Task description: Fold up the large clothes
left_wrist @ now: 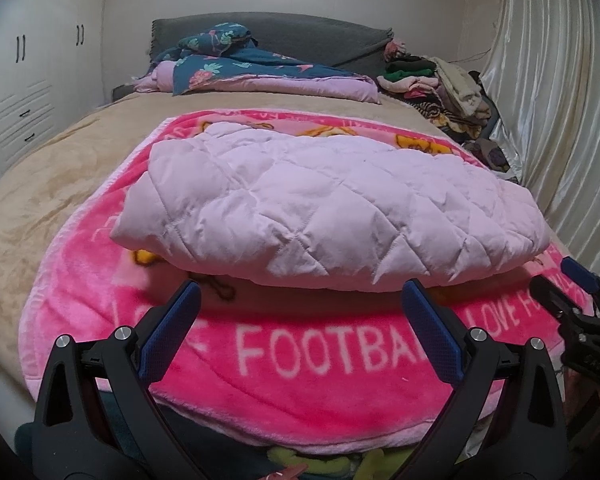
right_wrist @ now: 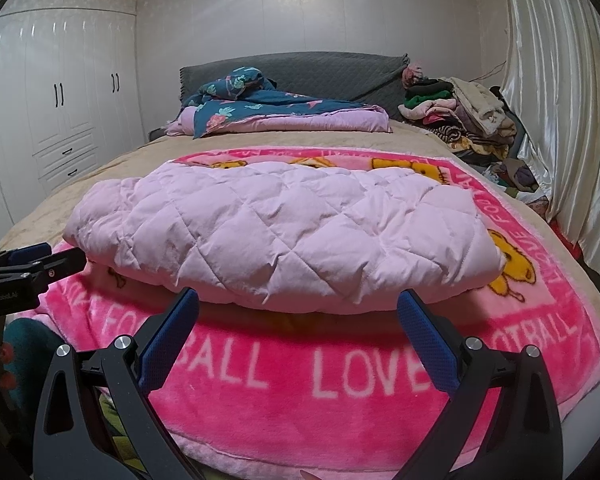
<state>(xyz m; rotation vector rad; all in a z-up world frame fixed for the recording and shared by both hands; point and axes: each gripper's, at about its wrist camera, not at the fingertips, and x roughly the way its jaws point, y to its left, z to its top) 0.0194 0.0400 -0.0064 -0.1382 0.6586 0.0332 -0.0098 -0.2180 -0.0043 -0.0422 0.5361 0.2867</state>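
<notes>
Here, going left to right, the white wardrobe (right_wrist: 56, 92) stands at nine o'clock of the bed (right_wrist: 148, 156). Next comes the left gripper (left_wrist: 300, 312), spread wide with nothing between its blue pads; it hovers just short of the near edge of the pink quilted jacket (left_wrist: 324, 204). That jacket, the one large garment in play, lies folded into a thick bundle at the centre of the pink blanket (left_wrist: 308, 364), whose lettering runs along the six o'clock edge. The right gripper (right_wrist: 298, 316) hangs at the same near edge further right, equally wide apart and holding nothing. At one o'clock sits a heap of clothes (right_wrist: 456, 116), and a pale curtain (right_wrist: 556, 120) hangs at three o'clock. A blue floral quilt (right_wrist: 260, 108) rests at twelve, against the grey headboard (right_wrist: 320, 72).

The risks look plain. The padding is puffy and slick, so a shallow pinch may catch only the top layer and let the fold spring open. A low approach may pinch the blanket as well and drag it along.

Count: two grippers, one jacket, one blanket, one quilt, one heap.
</notes>
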